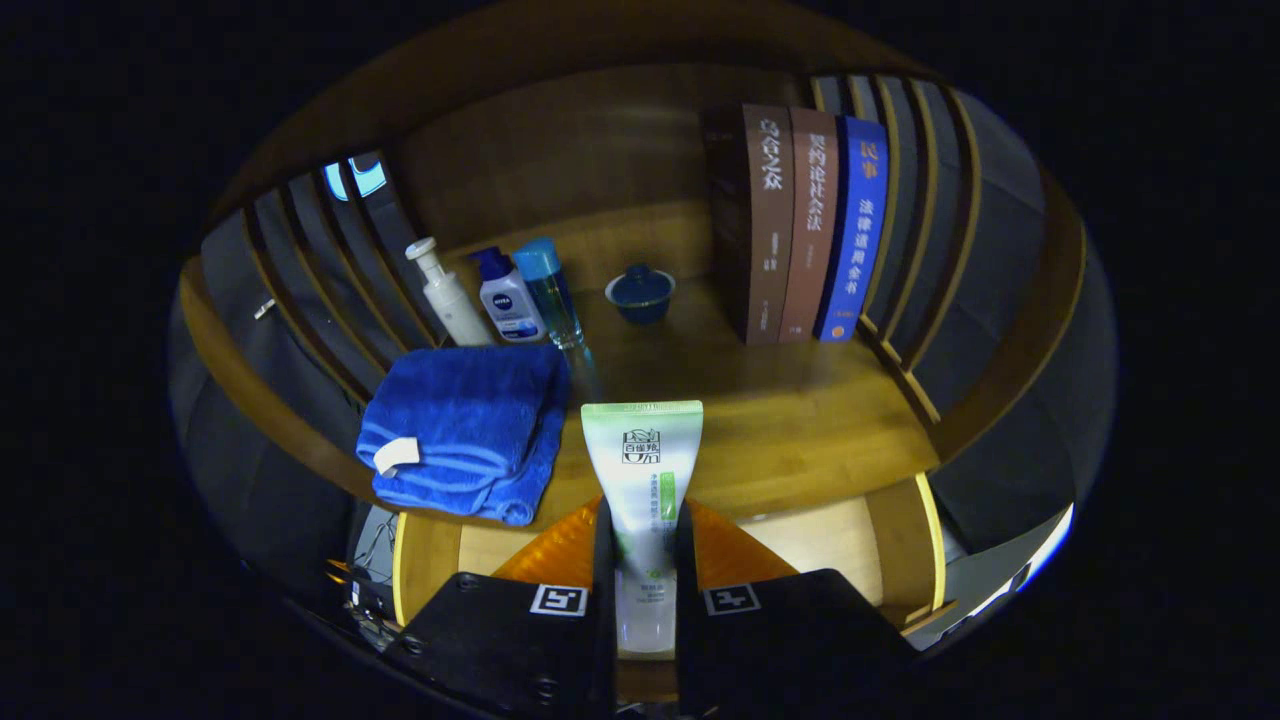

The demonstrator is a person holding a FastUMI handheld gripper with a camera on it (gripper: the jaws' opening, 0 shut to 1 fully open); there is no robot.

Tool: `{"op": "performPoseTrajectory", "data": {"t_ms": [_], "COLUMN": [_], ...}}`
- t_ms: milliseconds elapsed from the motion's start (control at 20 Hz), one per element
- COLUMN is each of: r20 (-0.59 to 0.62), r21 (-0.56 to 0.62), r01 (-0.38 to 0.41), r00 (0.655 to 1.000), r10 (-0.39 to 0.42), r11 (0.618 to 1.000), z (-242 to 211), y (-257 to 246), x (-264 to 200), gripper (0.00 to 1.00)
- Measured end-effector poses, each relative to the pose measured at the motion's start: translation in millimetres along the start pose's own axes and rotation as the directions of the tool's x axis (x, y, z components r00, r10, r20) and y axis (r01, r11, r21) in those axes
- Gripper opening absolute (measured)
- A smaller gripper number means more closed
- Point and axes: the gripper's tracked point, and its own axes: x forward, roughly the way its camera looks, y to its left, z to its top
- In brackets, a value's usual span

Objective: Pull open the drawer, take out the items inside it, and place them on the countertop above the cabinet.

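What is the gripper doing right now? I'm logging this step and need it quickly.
Gripper: shut on the tube, both fingers pressing its sides, held above the countertop with the open drawer below.

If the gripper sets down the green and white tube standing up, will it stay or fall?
The tube, clamped between the jaws, looks tall and narrow, so it would probably tip. Its flat crimped end suggests soft walls; laying it flat on the countertop seems safer.

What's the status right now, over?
Gripper shut on white-and-green squeeze tube. Tube held over wooden countertop, drawer open below. Folded blue towel close beside the tube.
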Motion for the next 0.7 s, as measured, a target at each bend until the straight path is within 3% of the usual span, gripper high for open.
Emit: {"op": "performPoseTrajectory", "data": {"t_ms": [300, 700], "r20": [-0.064, -0.144], "r21": [-0.042, -0.037], "r01": [0.050, 0.056], "r00": [0.997, 0.988], "r10": [-0.052, -0.061], "r11": [0.998, 0.998], "z": [20.6, 20.0], "y": [-8.3, -15.1], "x": [56.5, 105.0], "gripper": [0.27, 0.30]}}
